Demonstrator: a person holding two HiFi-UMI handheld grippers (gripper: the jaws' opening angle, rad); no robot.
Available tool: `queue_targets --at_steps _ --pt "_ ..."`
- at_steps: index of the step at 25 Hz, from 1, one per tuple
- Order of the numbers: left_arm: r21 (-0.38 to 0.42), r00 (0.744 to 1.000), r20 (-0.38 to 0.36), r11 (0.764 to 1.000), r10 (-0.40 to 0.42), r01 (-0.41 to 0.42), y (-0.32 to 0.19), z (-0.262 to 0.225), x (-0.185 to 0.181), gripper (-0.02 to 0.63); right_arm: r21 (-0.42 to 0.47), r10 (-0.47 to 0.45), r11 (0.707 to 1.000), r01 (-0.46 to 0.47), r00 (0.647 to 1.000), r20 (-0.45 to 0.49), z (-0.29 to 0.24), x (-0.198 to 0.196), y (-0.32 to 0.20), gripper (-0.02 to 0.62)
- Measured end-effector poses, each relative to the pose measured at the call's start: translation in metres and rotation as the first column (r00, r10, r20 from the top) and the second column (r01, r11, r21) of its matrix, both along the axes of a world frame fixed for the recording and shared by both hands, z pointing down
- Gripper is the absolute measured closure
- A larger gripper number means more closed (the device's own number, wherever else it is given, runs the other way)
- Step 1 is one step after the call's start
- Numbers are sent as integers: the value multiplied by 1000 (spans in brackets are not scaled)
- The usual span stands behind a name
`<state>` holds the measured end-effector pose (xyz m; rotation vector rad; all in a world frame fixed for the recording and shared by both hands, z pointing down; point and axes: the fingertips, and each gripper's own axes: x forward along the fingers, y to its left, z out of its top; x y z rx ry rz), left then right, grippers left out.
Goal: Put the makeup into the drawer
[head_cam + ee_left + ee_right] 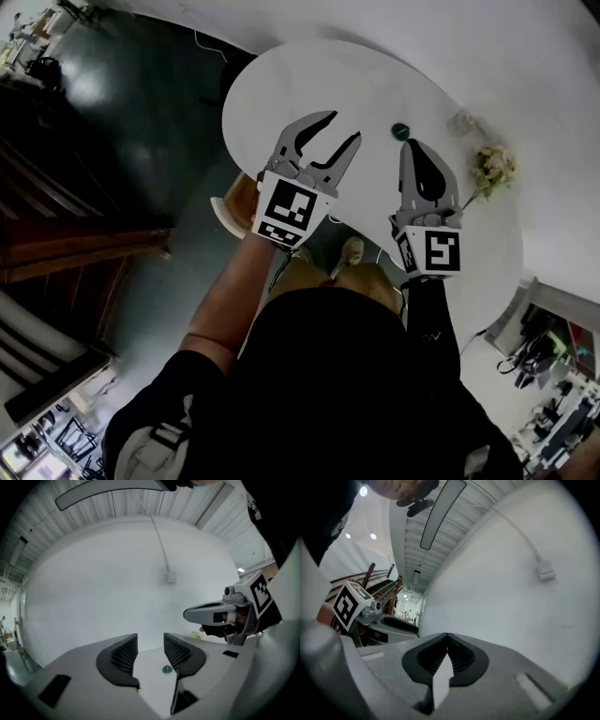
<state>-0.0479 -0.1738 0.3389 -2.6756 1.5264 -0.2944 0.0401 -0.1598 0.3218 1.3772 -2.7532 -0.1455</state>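
A small dark-green round item [400,130] lies on the white rounded table [281,84]; in the left gripper view the same green item [167,669] shows low between the jaws, farther off on the table top. My left gripper [345,126] hovers over the table with its jaws spread and nothing between them [150,641]. To its right my right gripper [411,145] points at the green item, its ribbed pads closed together with nothing held [447,636]. No drawer shows in any view.
A small bunch of pale flowers [492,169] and a clear little object [461,122] sit at the table's right side. A white wall with a cable and a socket box [172,577] rises behind the table. A tan chair seat [234,202] stands under the table's near edge.
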Motion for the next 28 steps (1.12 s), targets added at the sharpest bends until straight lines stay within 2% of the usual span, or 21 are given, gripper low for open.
queue_targets --at_steps 7,10,13,15,17,20,22,25,28 --pt "-23 997 -10 997 78 -79 -24 9 67 431 16 105 994 -106 994 23 -5 76 -20 591" --pt "-33 996 -1 995 91 -91 -29 13 85 430 7 117 993 -117 991 64 -7 89 -25 591" --pt "-43 995 10 994 100 -99 -36 18 99 431 1 118 993 -118 992 45 1 102 -32 591" --pt "-59 993 23 992 112 -111 -42 27 109 431 -7 125 992 -124 990 73 -2 105 -37 591" --pt "-90 992 35 988 125 -122 -51 42 119 434 -15 128 992 -127 988 88 -2 109 -42 591" --pt "-153 989 56 980 138 -128 -73 74 134 440 -34 128 991 -127 991 35 16 124 -50 591" --pt "-206 986 83 971 143 -124 -90 101 141 440 -45 134 990 -133 990 35 21 133 -57 591" --pt "-295 979 125 948 160 -117 -109 144 148 440 -53 151 988 -147 985 86 15 139 -67 591" --pt "-377 969 161 919 186 -113 -125 184 154 440 -75 168 984 -162 983 81 22 152 -77 591"
